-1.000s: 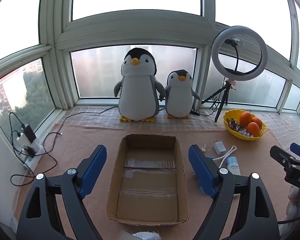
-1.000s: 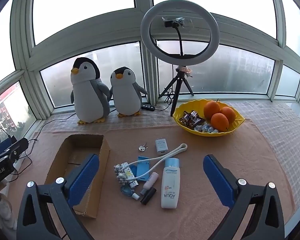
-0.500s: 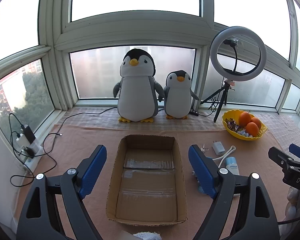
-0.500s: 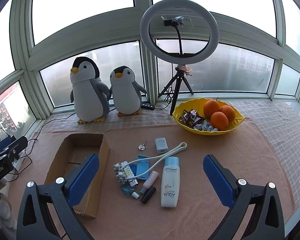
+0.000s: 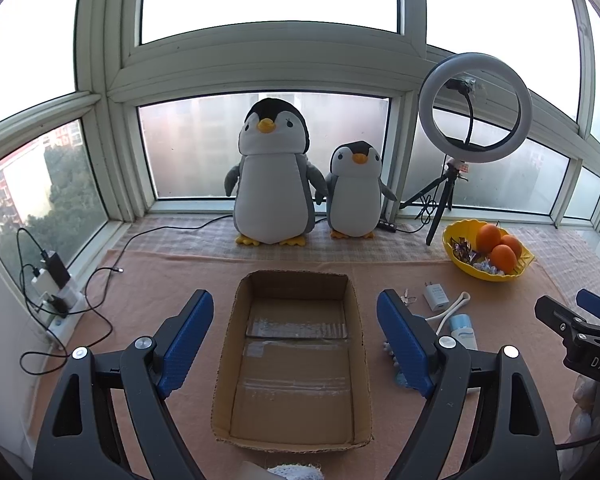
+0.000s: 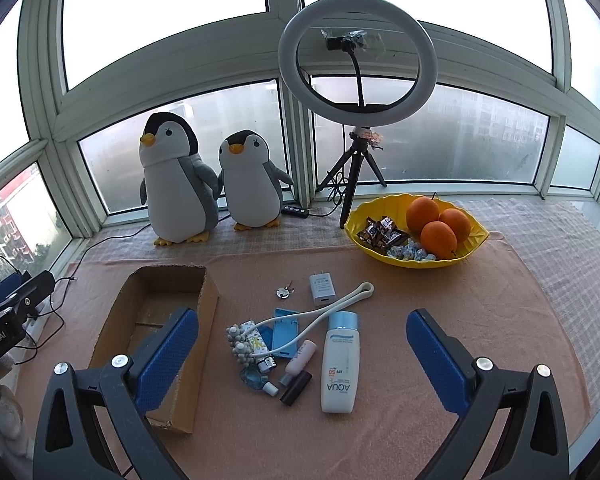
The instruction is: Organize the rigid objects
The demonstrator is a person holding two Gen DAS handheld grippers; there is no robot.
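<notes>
An empty cardboard box lies on the pink cloth. My left gripper hangs open above it, its blue pads on either side of the box. To the box's right lies a heap of small items: a white AQUA sunscreen bottle, a blue case, a white charger plug, a white looped neck band, a black tube, a small pink bottle. My right gripper is open over this heap, holding nothing.
Two plush penguins stand at the window. A ring light on a tripod is behind a yellow bowl of oranges and sweets. A power strip with cables lies at the left edge.
Both views have shifted only slightly, the scene drifting a little left and down. Nothing on the cloth has moved and both grippers stay open.
</notes>
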